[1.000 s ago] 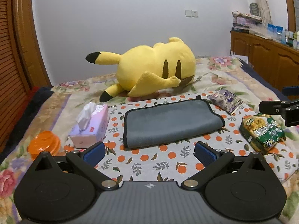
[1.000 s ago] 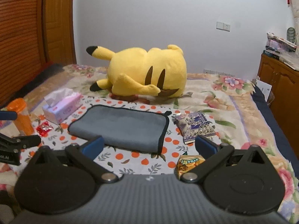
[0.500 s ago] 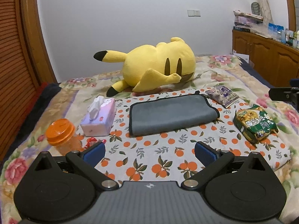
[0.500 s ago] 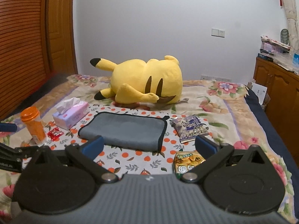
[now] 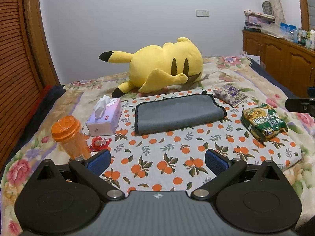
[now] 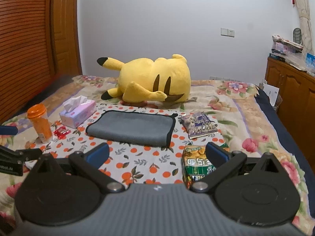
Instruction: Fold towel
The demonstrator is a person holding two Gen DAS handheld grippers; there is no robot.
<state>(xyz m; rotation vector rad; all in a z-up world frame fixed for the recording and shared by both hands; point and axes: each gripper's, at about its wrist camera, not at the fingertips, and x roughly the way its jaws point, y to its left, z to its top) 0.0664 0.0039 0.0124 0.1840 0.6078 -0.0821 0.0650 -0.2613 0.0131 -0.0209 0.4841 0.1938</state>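
A grey towel with black trim (image 5: 178,113) lies folded flat on the orange-print cloth (image 5: 167,157) on the bed; it also shows in the right wrist view (image 6: 131,126). My left gripper (image 5: 157,162) is open and empty, held back from the towel above the cloth's near part. My right gripper (image 6: 157,154) is open and empty, also back from the towel, over a green snack bag (image 6: 197,166).
A yellow plush (image 5: 163,68) lies behind the towel. A tissue box (image 5: 105,116), orange cup (image 5: 69,135) and red wrapper (image 5: 99,142) are left of it. A purple packet (image 5: 230,95) and the green snack bag (image 5: 263,122) are right. Wooden cabinets (image 5: 279,59) stand at the right.
Both grippers have pulled back and up from the towel, so it looks smaller and farther. The orange cup and red wrapper came fully into view. The towel has not moved.
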